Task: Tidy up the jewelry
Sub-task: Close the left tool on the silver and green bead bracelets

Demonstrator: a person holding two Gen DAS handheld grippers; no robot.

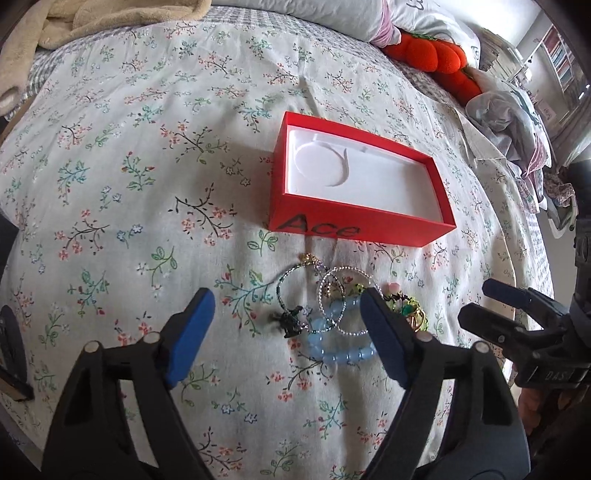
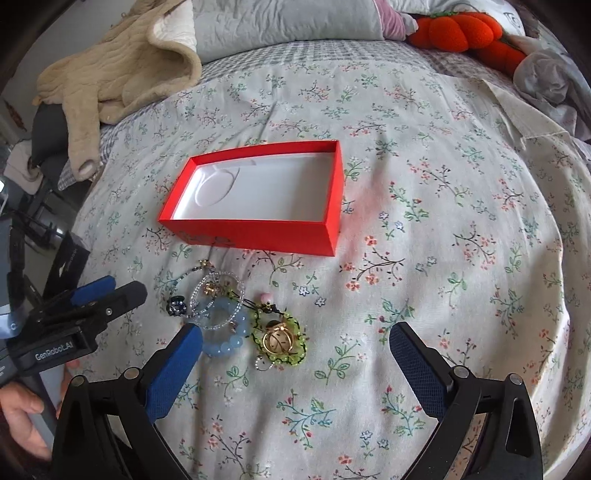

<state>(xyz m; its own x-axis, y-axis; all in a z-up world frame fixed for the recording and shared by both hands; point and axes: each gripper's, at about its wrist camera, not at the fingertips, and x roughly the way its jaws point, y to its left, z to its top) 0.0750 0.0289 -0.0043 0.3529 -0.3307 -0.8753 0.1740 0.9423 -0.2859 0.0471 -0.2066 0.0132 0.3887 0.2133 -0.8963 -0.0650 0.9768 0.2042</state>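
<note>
Between the blue-padded jaws of the left gripper (image 1: 288,328), which stand open and hold nothing, lies a heap of tangled jewelry on a bed covered by a white floral bedspread (image 1: 129,166). Nearest these jaws are a pale blue beaded bracelet (image 1: 334,341), a clear beaded bangle (image 1: 334,306) looped over it, and a small dark charm (image 1: 290,320) on a thin green beaded strand.

To the right, the right gripper (image 2: 295,354) also has its jaws spread wide and empty. A gold ring resting on a yellow-green beaded ornament (image 2: 279,341) sits just inside its left pad, with a small pink bead (image 2: 265,296) a little beyond. Neither gripper touches any piece, as far as both views show.

Beyond the heap, close to it but apart, sits an open red rectangular cardboard box (image 1: 360,225) with a white moulded lining and nothing in it. Farther off are a beige quilted blanket (image 2: 122,70), grey pillows and an orange plush toy (image 2: 456,31).

The step in hand looks like choosing a first piece to lift. Because the pieces overlap, the outermost should come first: the ring with its green ornament for the right jaws. Closing low, across a bead strand rather than along it, should avoid pinching fabric or dragging neighbours.
</note>
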